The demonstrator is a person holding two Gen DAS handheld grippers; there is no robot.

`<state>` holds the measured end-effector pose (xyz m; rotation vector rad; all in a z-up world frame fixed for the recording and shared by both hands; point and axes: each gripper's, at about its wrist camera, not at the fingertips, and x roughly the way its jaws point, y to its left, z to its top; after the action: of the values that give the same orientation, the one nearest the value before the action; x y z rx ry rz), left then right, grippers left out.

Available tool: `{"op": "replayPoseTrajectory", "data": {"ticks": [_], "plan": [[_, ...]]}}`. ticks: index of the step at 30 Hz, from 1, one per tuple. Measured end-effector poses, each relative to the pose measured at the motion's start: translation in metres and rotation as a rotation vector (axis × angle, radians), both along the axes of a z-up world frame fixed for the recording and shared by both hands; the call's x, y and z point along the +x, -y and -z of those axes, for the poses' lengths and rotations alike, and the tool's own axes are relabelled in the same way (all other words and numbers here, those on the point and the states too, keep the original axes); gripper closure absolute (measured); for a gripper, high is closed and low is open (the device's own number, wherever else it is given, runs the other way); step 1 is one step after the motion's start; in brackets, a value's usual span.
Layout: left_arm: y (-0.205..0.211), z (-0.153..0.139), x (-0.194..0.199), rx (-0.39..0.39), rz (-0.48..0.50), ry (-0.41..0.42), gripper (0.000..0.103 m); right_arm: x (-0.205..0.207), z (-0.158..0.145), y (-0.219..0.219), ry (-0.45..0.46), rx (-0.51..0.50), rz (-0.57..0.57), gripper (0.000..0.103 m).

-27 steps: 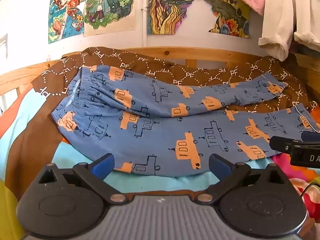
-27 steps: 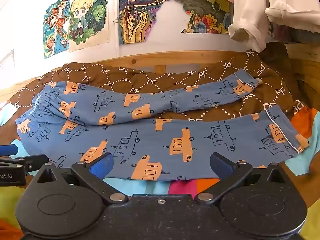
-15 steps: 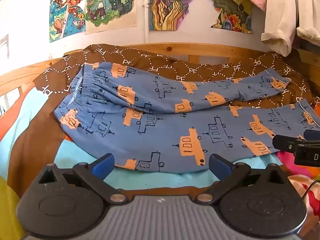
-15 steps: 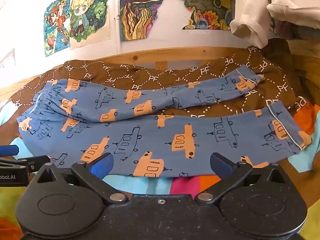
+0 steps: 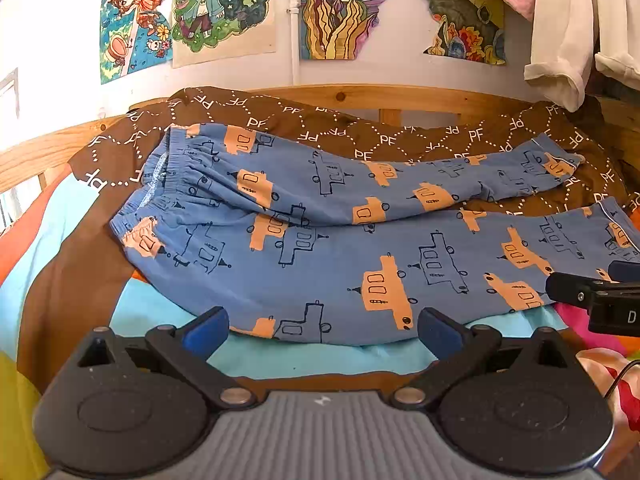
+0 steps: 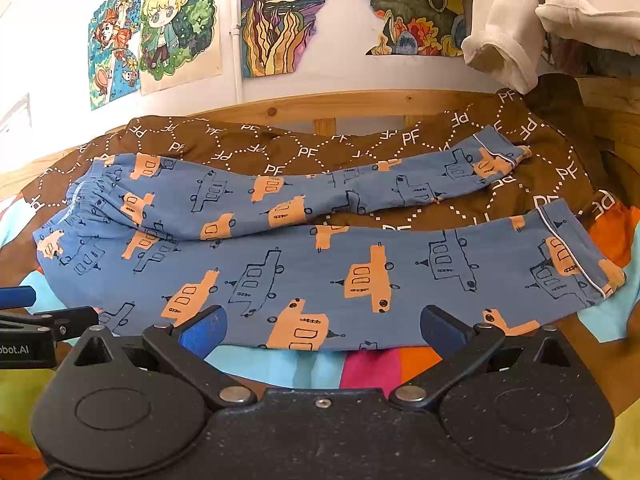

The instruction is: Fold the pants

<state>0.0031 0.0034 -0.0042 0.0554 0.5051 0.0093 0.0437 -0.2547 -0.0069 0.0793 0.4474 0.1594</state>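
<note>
Pants [image 5: 360, 248] flat, unfolded, slightly lower in view than before | left gripper [image 5: 320, 326] and right gripper [image 6: 320, 326] jaws wide apart, empty | approach under way, no fold begun

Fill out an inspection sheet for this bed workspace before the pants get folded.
Surface: bed with a brown PF-print blanket over a colourful sheet.
Job's things: blue pajama pants with orange vehicle print, spread flat and unfolded, waistband on the picture's left, legs apart at the cuffs.
Clutter: nothing seen on the pants.
Grippers: left hand-held gripper open, just short of the near pants edge; right hand-held gripper open, also at the near edge; neither holds cloth.
Cables: a thin black cable at the right edge of the left wrist view.
Surroundings: wooden bed frame, drawings on the wall, white garment hanging at upper right.
</note>
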Motion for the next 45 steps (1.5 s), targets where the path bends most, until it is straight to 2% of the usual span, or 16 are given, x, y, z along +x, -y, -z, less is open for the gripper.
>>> {"op": "replayPoseTrajectory", "data": {"ticks": [45], "plan": [[-0.0025, 0.0021, 0.0001, -0.015, -0.009, -0.021, 0.0, -0.0006, 0.0066, -0.0022, -0.027, -0.019, 0.005, 0.001]]}}
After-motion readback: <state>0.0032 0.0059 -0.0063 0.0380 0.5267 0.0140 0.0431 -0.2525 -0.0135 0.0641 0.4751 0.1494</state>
